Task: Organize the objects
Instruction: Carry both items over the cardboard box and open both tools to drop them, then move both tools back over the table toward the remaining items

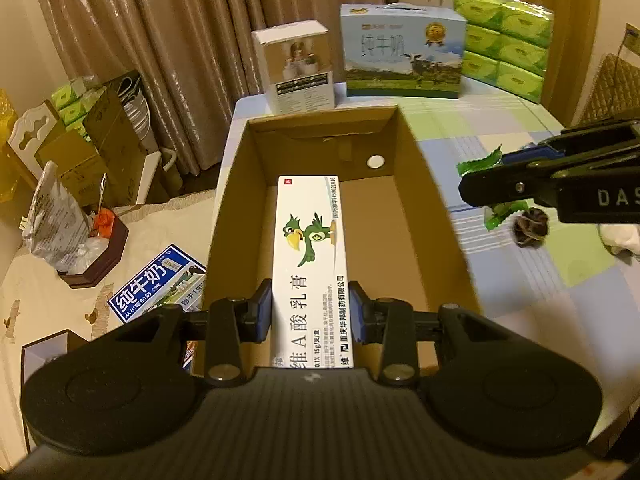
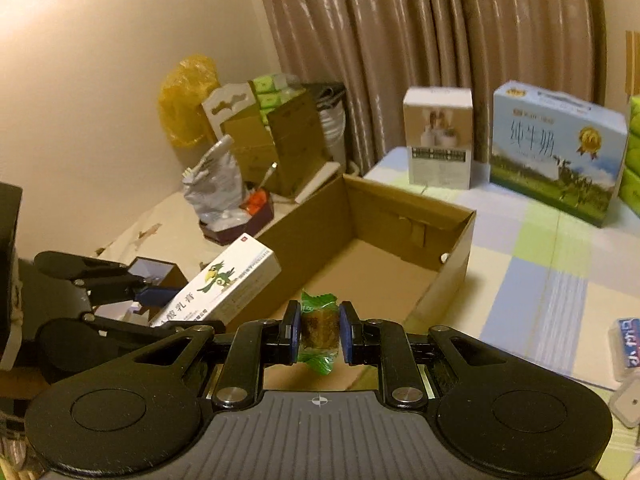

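Observation:
My left gripper (image 1: pixel 310 312) is shut on a long white ointment box (image 1: pixel 310 256) printed with a green parrot. The box hangs over the open brown cardboard box (image 1: pixel 236 208), whose floor is bare. My right gripper (image 2: pixel 319 330) is shut on a small brown candy in a green wrapper (image 2: pixel 318 326), at the cardboard box's (image 2: pixel 452 248) near end. In the left wrist view the right gripper (image 1: pixel 500 188) comes in from the right with the green wrapper (image 1: pixel 480 162) sticking out. In the right wrist view the left gripper (image 2: pixel 168 300) holds the ointment box (image 2: pixel 224 280) at the left.
A checked cloth (image 1: pixel 520 272) covers the table. At its back stand a white carton (image 1: pixel 296 64), a blue milk carton (image 1: pixel 400 50) and green tissue packs (image 1: pixel 504 44). Left of the table lie a silver bag (image 1: pixel 56 220), a blue milk pack (image 1: pixel 156 284) and stacked boxes (image 1: pixel 92 148).

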